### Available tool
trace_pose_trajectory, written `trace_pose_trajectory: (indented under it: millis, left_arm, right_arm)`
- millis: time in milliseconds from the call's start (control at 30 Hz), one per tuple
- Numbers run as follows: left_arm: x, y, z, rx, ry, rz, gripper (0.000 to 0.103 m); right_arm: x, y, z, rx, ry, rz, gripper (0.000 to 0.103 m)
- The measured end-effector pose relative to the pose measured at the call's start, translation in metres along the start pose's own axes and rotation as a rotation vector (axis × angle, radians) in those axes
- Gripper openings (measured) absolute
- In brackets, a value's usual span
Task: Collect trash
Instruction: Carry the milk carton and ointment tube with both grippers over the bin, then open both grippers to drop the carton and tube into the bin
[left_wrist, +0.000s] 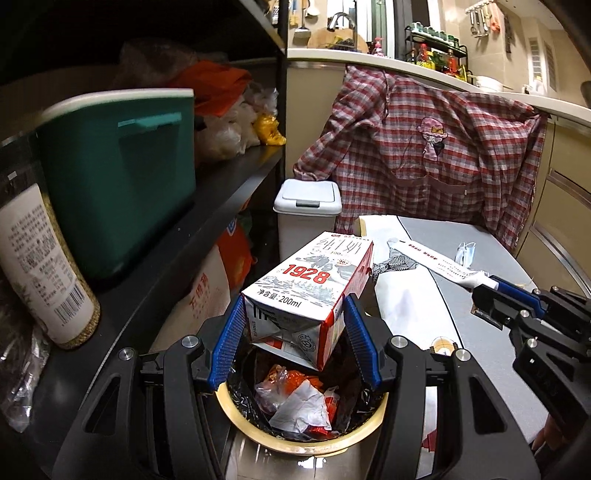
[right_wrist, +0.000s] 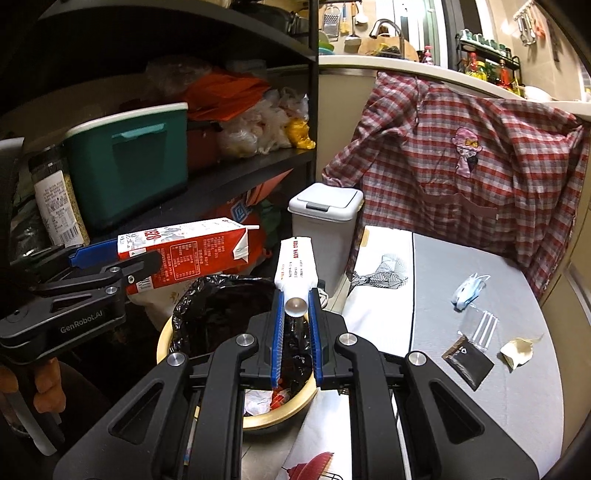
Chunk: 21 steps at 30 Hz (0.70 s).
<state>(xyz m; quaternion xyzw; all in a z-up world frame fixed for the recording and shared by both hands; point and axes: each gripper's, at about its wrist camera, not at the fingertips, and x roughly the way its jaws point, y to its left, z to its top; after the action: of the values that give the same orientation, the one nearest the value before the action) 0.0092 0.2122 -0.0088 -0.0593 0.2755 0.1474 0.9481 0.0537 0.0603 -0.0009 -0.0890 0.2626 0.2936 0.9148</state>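
Observation:
My left gripper (left_wrist: 295, 314) is shut on a red-and-white milk carton (left_wrist: 314, 288), held lying flat just above a cream-rimmed trash bin (left_wrist: 303, 439) lined with a black bag that holds crumpled wrappers. In the right wrist view the same carton (right_wrist: 192, 251) hangs over the bin (right_wrist: 164, 339) at the left. My right gripper (right_wrist: 295, 299) is shut on the cap end of a white toothpaste tube (right_wrist: 295, 266), which points forward beside the bin's rim. The tube (left_wrist: 439, 267) and right gripper (left_wrist: 487, 301) also show at the right of the left wrist view.
A grey-and-white table (right_wrist: 480, 387) at the right carries a crumpled blue face mask (right_wrist: 467, 290), a clear plastic wrapper (right_wrist: 480, 325), a black sachet (right_wrist: 467, 362) and a cream scrap (right_wrist: 517, 352). A white lidded bin (right_wrist: 325, 229) stands behind. Dark shelves (right_wrist: 240, 173) crowd the left; a plaid shirt (right_wrist: 461, 173) hangs at the back.

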Motion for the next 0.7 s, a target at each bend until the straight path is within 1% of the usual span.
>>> trace_pose_trajectory:
  millis: [300,567,700]
  left_arm:
    - [0.021,0.013,-0.004,-0.031,0.031,0.002,0.054]
    - [0.036,0.024,-0.005,-0.058,0.058,0.010,0.054]
    - [0.042,0.023,-0.006,-0.055,0.080,0.014,0.054]
  right_arm:
    - [0.025,0.008,-0.005,-0.004,0.050,-0.002,0.013]
    - [0.043,0.013,-0.011,0.001,0.077,0.009,0.013]
    - [0.054,0.013,-0.015,0.018,0.094,0.015,0.013]
